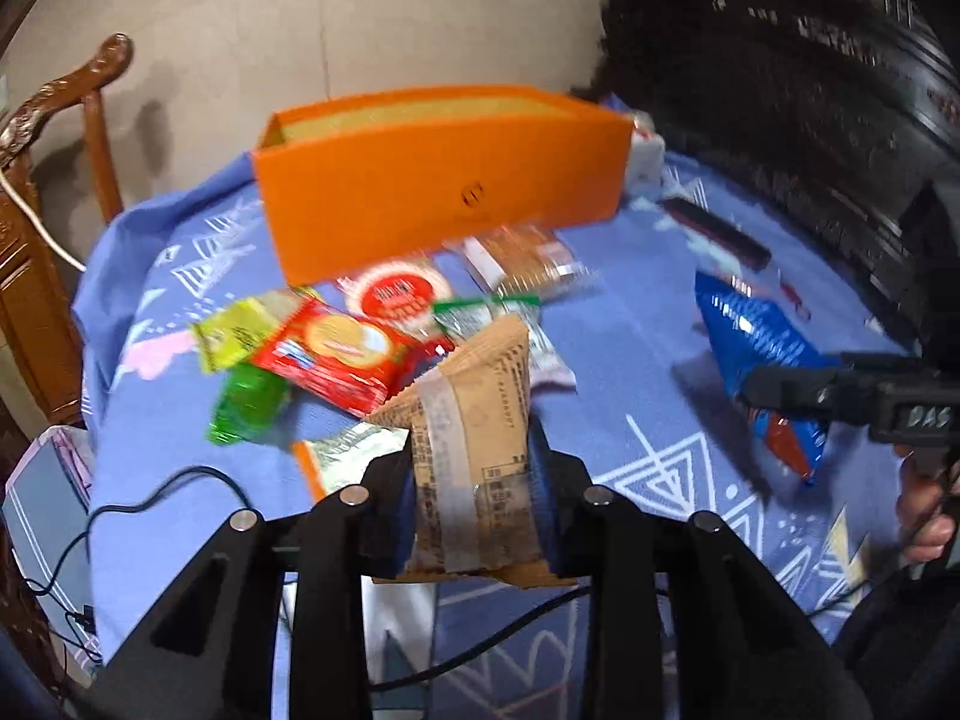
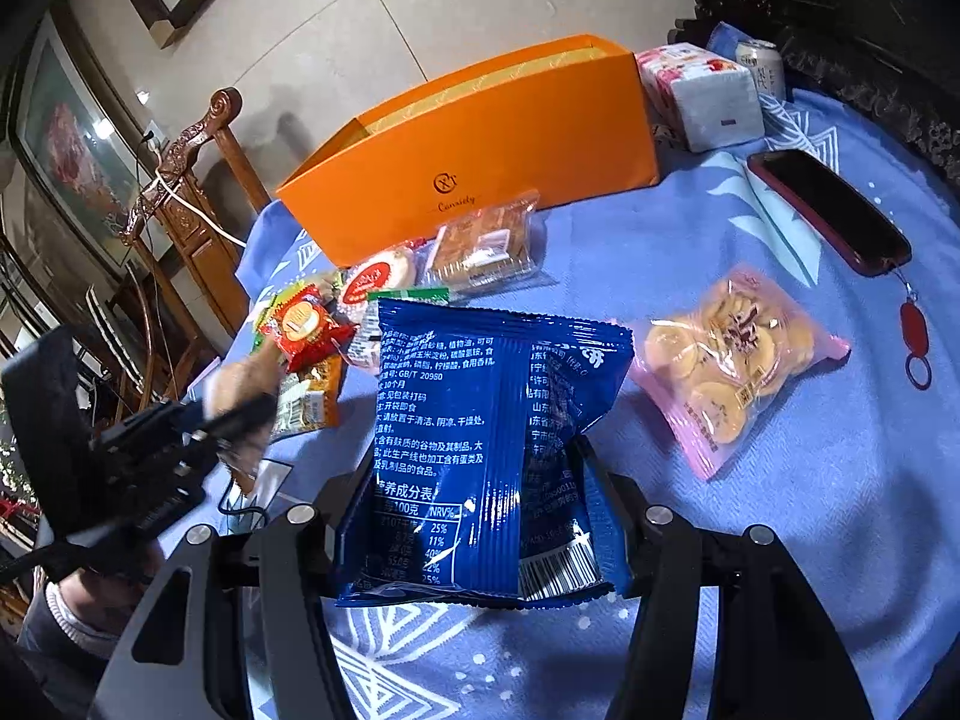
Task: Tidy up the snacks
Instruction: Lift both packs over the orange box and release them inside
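Left gripper (image 1: 474,468) jaws pinched one brown packet (image 1: 474,420); right gripper (image 2: 480,480) jaws pinched one blue bag (image 2: 480,420). One orange box (image 2: 480,144) stood beyond both.

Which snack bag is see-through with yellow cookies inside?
The pink-edged clear bag of round cookies, lying alone right of the pile; the other packets are mostly opaque.

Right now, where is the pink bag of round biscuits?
In the right wrist view, the pink biscuit bag lies on the blue tablecloth, right of the blue snack bag, just below the dark phone.
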Demonstrator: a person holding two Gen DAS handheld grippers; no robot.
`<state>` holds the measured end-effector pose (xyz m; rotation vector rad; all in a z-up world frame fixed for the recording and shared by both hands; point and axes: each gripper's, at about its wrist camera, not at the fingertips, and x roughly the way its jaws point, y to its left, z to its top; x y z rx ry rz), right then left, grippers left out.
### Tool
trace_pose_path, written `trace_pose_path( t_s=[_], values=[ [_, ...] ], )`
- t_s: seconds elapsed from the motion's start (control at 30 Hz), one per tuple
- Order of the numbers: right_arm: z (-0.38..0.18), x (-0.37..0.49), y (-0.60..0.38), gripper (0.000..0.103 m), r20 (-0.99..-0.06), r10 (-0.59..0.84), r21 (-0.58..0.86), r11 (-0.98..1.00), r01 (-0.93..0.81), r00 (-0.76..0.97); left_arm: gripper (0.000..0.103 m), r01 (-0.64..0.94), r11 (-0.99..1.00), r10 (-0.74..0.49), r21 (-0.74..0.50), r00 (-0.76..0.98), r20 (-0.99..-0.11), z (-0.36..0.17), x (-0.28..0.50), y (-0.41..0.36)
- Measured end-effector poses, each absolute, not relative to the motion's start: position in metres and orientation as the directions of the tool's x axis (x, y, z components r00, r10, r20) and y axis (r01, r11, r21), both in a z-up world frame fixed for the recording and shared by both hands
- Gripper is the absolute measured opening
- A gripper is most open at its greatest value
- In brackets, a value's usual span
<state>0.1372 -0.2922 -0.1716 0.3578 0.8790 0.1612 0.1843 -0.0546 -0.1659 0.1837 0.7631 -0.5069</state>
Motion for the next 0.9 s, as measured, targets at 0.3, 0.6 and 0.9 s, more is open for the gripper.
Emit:
trace_pose_path(
  t_s=[0.3,0.6,0.9],
  values=[
    [-0.132,0.153,-0.290,0.060,-0.663,0.293,0.364,0.930,-0.045,0.689,0.030,0.482,0.874,-0.417,-0.063,0.676,-0.607,-0.096,0.203,-0.035],
    [-0.042,0.228,-0.310,0.061,-0.530,0.297,0.317,0.938,-0.139,0.795,0.030,0.491,0.869,-0.442,-0.054,0.724,-0.529,-0.006,0.282,-0.051],
    [-0.004,0.336,-0.324,0.061,-0.484,0.251,0.292,0.950,-0.115,0.838,0.030,0.457,0.889,-0.401,-0.019,0.761,-0.510,0.033,0.388,-0.085]
  ],
)
